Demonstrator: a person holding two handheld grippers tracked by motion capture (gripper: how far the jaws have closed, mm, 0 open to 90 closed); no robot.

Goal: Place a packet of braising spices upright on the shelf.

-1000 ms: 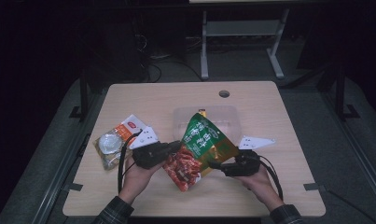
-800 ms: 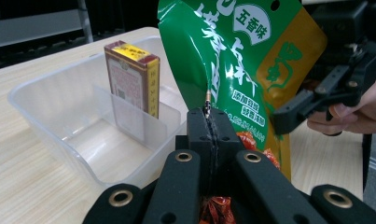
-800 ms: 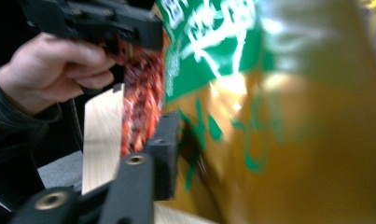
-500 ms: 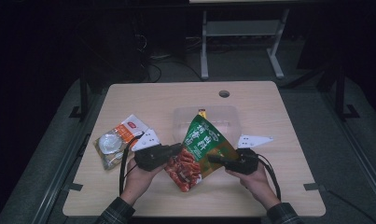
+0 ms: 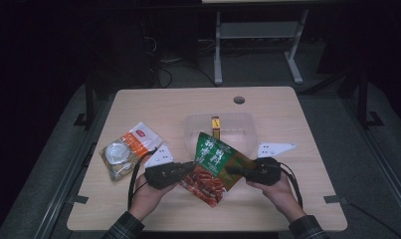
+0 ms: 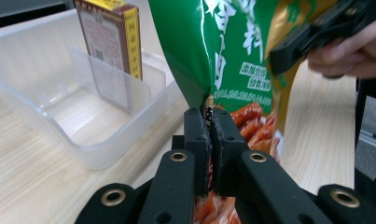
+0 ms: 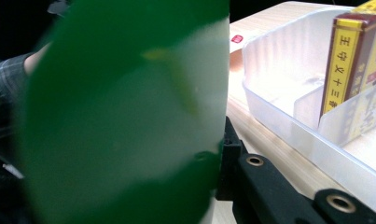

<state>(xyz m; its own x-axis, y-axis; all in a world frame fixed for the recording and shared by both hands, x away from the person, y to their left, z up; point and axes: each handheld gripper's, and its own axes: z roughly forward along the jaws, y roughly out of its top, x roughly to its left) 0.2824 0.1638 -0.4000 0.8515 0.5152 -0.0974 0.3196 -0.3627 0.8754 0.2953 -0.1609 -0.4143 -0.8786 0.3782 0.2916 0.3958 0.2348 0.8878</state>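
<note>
The worktop point(image 5: 307, 194) is carrying a clear plastic bin point(image 5: 243, 124) at its centre, a yellow box point(image 5: 216, 127) standing inside. Just toward six o'clock from the bin, the green snack bag point(image 5: 215, 162) is being held up between both hands. The right gripper point(image 5: 238, 170) is biting the bag's three o'clock edge; its jaws have just been closing and are now clamped on the film (a second ago they stood open beside it). The left gripper point(image 6: 210, 135) is pinching the nine o'clock edge, jaws together on the seam. With both edges secured, the bag looks ready for lifting or tearing. Otherwise, the bag is sitting slightly more upright than before.
</note>
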